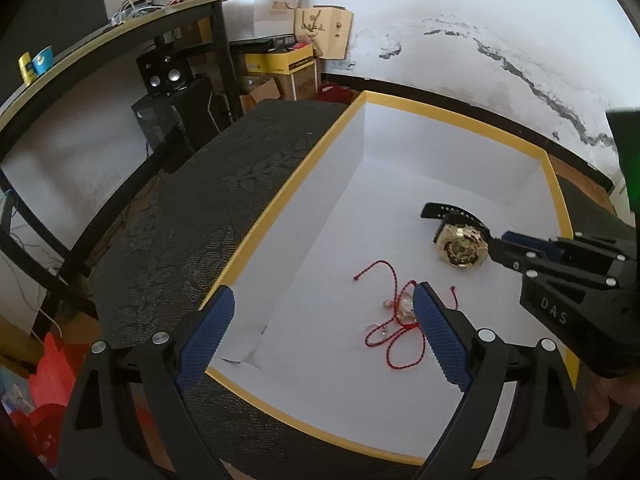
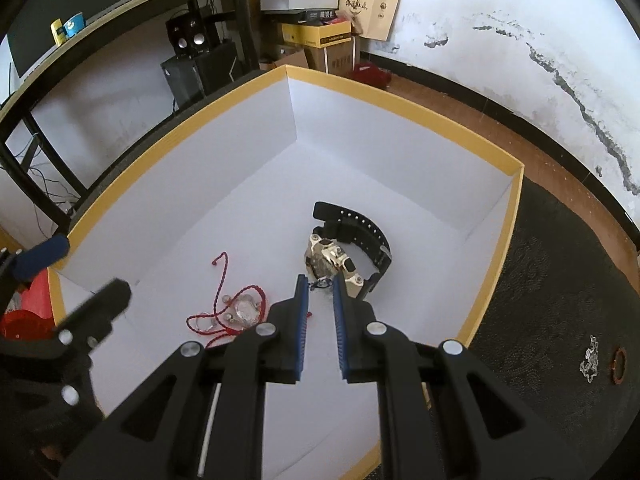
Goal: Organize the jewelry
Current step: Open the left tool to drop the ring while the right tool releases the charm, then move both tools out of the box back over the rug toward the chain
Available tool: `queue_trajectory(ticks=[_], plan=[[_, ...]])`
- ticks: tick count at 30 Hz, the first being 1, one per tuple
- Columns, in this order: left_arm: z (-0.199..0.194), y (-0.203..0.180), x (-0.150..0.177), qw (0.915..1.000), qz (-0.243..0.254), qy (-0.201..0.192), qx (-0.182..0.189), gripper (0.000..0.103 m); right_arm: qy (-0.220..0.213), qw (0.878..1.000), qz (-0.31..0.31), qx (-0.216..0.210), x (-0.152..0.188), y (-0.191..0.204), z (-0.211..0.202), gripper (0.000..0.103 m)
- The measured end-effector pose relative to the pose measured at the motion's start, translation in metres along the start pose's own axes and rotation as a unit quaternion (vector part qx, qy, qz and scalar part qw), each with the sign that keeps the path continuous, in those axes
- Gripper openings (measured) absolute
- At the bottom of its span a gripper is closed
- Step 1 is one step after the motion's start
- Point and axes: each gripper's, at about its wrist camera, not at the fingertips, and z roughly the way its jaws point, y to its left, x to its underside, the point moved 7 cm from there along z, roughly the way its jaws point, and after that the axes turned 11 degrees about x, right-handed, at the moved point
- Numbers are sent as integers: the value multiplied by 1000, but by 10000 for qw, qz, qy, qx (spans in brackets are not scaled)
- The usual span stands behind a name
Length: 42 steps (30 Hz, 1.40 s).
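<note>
White box (image 2: 400, 100) with yellow rim sitting on the dark table (image 1: 192, 220). Inside it: gold watch (image 2: 334, 260) lying near the middle, red cord bracelet (image 2: 236, 312) just left of the watch. Right claw (image 2: 320, 286) hanging nearly closed at the watch's near edge, something small and dark between its tips; unclear what. Left claw (image 1: 324, 300) standing wide open over the bracelet, gripping nothing. Clear chain (image 2: 590, 358) and copper ring (image 2: 619, 366) lying outside the box, on the table to its right.

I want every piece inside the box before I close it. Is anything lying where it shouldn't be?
Yes. A small clear crystal chain and a copper-coloured ring lie on the dark patterned mat, outside the yellow-rimmed white box. The gold-faced black-strapped watch and red cord bracelet are inside.
</note>
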Motion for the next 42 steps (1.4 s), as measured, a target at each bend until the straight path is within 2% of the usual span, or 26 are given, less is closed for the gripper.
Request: queue_trajectory(ticks=[7, 8, 9, 10, 11, 12, 16, 20, 22, 26, 29, 33, 42], plan=[[-7, 16, -6, 9994, -291, -156, -61, 88, -66, 9999, -79, -65, -3, 5, -2, 13], [-8, 18, -7, 9992, -344, -178, -70, 88, -58, 9999, -58, -121, -3, 4, -3, 23], [-9, 19, -8, 9991, -378, -193, -68, 88, -56, 9998, -6, -186, -4, 3, -4, 52], [-10, 20, -9, 9989, -417, -214, -69, 88, -77, 9996, 41, -251, -5, 2, -6, 68], [-10, 21, -9, 9987, -442, -230, -73, 88, -140, 9989, 126, -435, -6, 1, -10, 90], [-11, 21, -10, 9986, -459, -242, -75, 88, -181, 9976, 199, -636, -8, 1, -15, 95], [-14, 23, -14, 9978, -566, -334, -60, 88, -268, 9963, 333, -745, -11, -6, -29, 96], [-18, 18, -20, 9972, -599, -453, -54, 88, -439, 9958, 516, -614, -9, -23, -51, 96], [-20, 13, -23, 9968, -634, -489, -31, 90, -485, 9967, 489, -441, 0, -33, -64, 96], [-24, -20, -30, 9971, -465, -564, 221, 95, -664, 9961, 556, 197, 24, -70, -91, 96], [-25, -58, -32, 9973, -199, -566, 432, 97, -782, 9916, 856, 570, 49, -108, -108, 96], [-23, -117, -26, 9959, 233, -480, 724, 97, -704, 9848, 1276, 943, 88, -161, -118, 96], [-10, -258, 5, 9843, 1152, -272, 1312, 97, -501, 9686, 1757, 1686, 163, -263, -134, 96]])
